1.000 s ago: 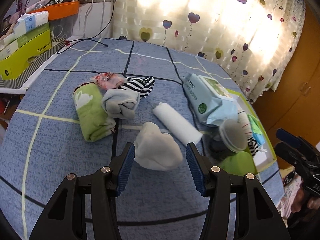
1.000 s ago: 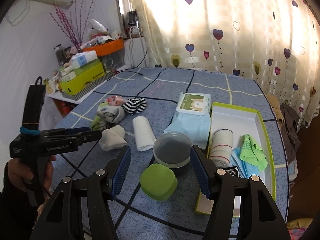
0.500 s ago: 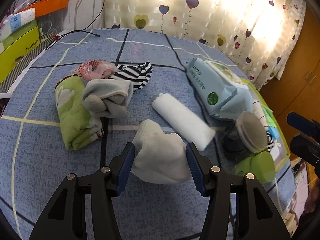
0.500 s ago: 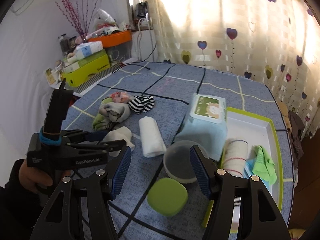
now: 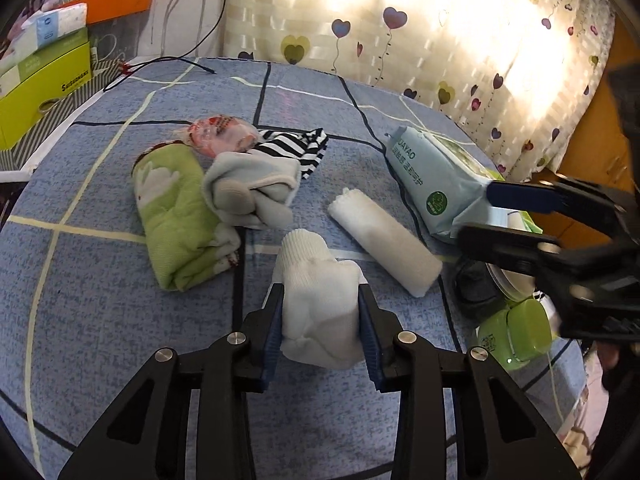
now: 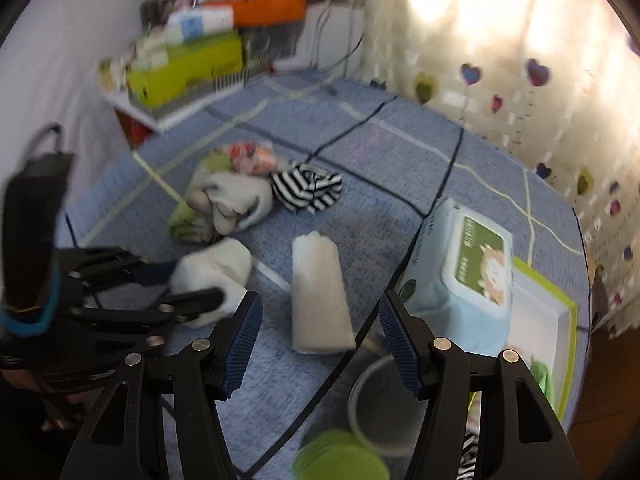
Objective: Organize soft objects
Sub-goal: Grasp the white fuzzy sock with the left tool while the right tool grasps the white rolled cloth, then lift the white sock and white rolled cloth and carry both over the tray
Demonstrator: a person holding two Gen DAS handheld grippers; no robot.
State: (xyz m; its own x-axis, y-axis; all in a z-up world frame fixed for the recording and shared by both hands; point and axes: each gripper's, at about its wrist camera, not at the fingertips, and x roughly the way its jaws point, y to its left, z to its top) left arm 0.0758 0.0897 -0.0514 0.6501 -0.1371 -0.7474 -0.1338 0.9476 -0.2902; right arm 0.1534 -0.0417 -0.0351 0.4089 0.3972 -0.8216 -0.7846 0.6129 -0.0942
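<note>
White box (image 6: pixel 554 312), right view only

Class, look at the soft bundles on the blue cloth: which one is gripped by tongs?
The white sock bundle: the left tongs have just closed onto its sides. The white roll, green towel and striped sock lie free.

Bed (image 5: pixel 100 312), left wrist view: sock (image 5: pixel 320 300) nearest; rolled cloth (image 5: pixel 384 240) to its right; towel (image 5: pixel 176 216) to its left; wipes pack (image 5: pixel 432 176) far right; striped sock (image 5: pixel 292 146) behind.
</note>
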